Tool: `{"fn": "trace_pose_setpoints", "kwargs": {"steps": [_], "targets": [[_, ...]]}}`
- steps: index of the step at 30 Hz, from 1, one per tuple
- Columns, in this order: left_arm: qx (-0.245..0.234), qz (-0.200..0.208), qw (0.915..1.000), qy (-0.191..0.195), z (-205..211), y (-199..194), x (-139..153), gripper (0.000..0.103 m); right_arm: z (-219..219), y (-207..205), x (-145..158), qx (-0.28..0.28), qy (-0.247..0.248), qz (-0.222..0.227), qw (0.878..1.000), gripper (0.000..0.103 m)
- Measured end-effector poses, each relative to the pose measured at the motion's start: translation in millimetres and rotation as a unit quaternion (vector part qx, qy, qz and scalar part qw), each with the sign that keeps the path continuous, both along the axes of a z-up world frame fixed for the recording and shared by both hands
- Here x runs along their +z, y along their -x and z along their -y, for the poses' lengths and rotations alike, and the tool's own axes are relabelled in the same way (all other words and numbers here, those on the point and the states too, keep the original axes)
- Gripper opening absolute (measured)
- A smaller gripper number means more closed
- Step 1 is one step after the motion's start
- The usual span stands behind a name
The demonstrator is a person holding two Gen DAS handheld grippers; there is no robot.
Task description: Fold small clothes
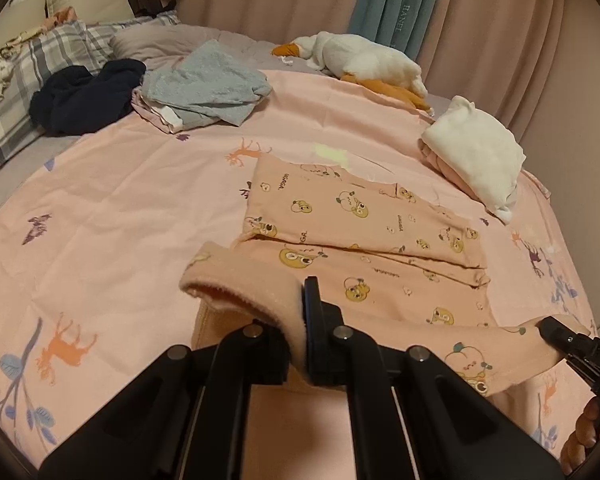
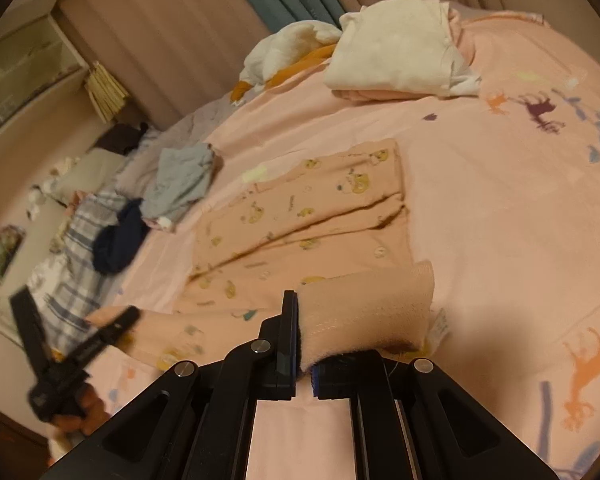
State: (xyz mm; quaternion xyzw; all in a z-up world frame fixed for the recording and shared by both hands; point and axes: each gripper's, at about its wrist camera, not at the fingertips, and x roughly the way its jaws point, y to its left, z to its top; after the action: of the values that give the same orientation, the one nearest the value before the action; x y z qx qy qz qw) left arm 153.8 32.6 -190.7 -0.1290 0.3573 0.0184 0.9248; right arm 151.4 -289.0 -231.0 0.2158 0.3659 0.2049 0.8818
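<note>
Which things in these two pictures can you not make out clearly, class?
- Pyjama top: near hem, left wrist view, hidden behind the left gripper.
- Left gripper, right wrist view: motion-blurred.
- Person's hand: cut off by the left view's edge.
- Shelf contents, right wrist view: blurred.

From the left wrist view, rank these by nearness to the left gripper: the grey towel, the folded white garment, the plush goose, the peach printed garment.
1. peach printed garment, clamped in the left gripper.
2. folded white garment, right side.
3. grey towel, far left of centre.
4. plush goose, far right, by the curtain; close to the towel's rank.
</note>
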Motion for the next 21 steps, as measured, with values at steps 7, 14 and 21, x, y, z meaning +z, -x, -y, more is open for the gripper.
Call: {"fn": "trace_pose_setpoints", "kwargs": {"steps": [7,14,21], "targets": [[0.007,0.012,0.9998,0.011,-5.1,-42.7,2.6,0.005,-2.0,-35.4,1.0,0.0,0.007,0.0,1.0,0.008],[0.009,-0.023,0.9997,0.005,-10.4,-135.9,-4.9,0.005,-14.4,-113.0,5.2,0.016,0.041,-0.002,0.999,0.008],[0.031,-0.066,0.9967,-0.037,-15.2,-210.0,-35.1,0.006,-29.9,-201.1,-32.7,0.011,0.075,-0.078,0.994,0.008]]}}
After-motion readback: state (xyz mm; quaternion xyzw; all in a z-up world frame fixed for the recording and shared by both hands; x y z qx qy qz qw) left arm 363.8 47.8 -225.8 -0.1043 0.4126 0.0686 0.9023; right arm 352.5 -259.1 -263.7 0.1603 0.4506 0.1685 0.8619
